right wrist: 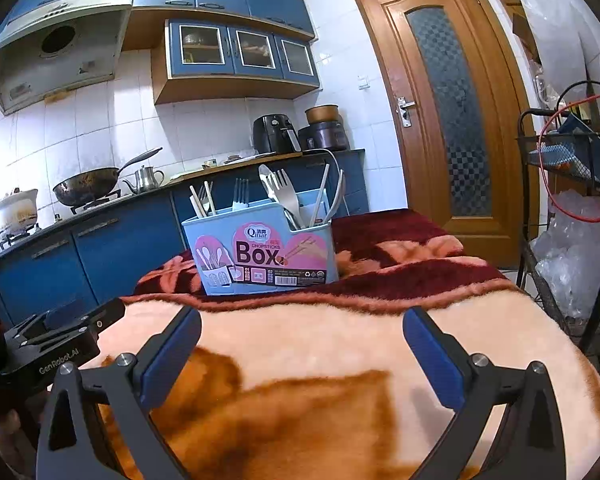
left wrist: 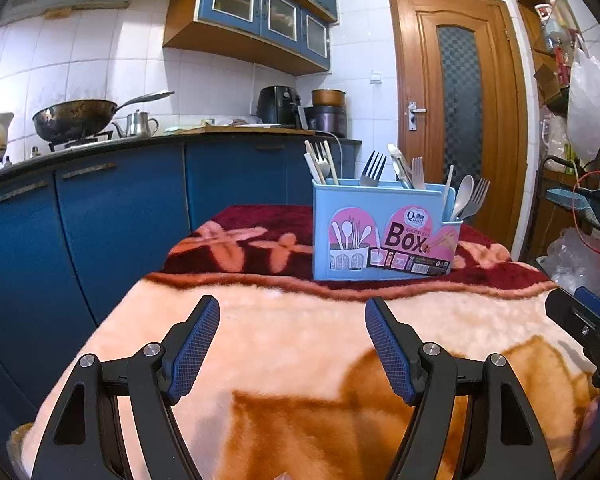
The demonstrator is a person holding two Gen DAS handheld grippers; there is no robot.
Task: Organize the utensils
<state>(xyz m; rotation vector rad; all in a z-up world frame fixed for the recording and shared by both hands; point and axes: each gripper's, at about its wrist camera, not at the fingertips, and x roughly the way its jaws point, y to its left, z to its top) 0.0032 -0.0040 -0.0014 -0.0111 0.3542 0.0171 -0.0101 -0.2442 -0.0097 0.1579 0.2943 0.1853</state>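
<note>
A light-blue plastic utensil box (left wrist: 384, 232) labelled "Chopsticks Box" stands upright on the dark-red far end of a table draped in a plush peach, orange and maroon blanket (left wrist: 300, 340), in a kitchen with blue cabinets (left wrist: 120, 208) and a wooden door (left wrist: 460, 112). Metal forks (left wrist: 373, 169), a white spoon (left wrist: 462, 196) and pale chopsticks (left wrist: 320, 162) rise from its compartments. The left gripper (left wrist: 292, 344) and right gripper (right wrist: 300, 356) hover above the blanket's near end, well short of the box, both with jaws spread wide and nothing between them.
</note>
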